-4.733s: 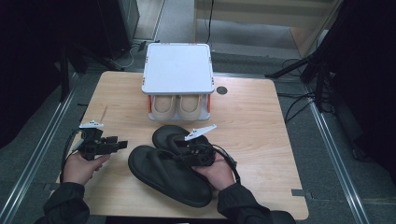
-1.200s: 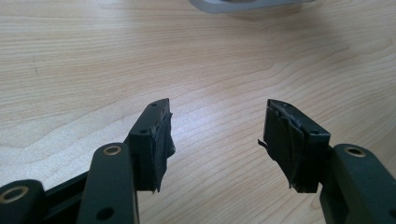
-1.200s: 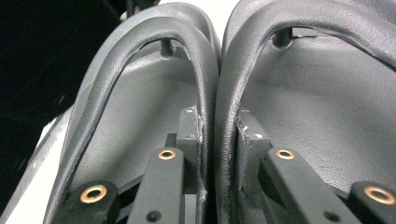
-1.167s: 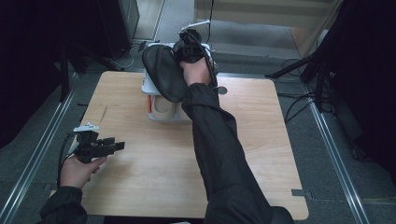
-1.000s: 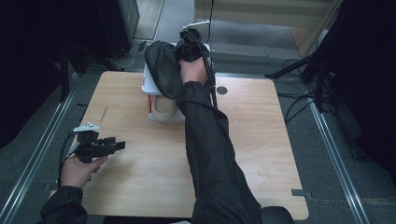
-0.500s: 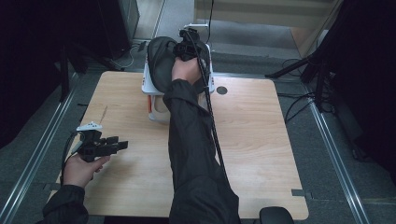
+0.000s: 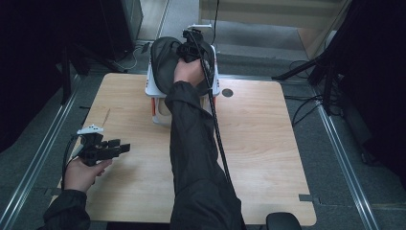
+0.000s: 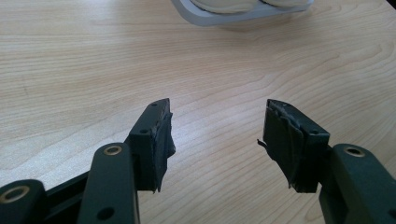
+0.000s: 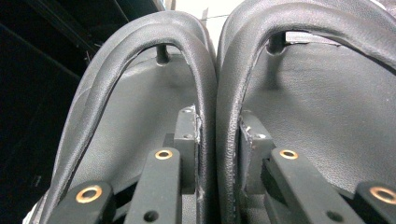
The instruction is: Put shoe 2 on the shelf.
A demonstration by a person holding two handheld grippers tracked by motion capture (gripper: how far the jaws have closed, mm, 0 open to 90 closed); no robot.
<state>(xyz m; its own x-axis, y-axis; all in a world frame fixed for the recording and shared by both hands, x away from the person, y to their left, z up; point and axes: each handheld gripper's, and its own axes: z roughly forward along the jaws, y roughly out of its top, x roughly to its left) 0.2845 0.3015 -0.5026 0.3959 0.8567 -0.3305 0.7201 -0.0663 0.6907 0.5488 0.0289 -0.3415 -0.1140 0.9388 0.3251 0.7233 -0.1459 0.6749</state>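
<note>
Jaws of the right gripper (image 9: 217,140) are pinching the straps of 2 black leather-look flip-flops (image 7: 165,62) (toes pointing away, lengthwise atop the white rack (image 7: 151,88)); left gripper (image 8: 217,140) is gaping empty.

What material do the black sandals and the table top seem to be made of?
Black sandals: probably leather or imitation leather, matte with a fine grain and stitched strap edges; which of the two I cannot tell. Table top: light wood or wood-look laminate, smooth, with long grain lines.

Probably a lab or studio: bare wooden table (image 7: 268,143), floor rails (image 7: 38,163), dark curtains (image 7: 48,57), trailing cables (image 7: 306,108).
</note>
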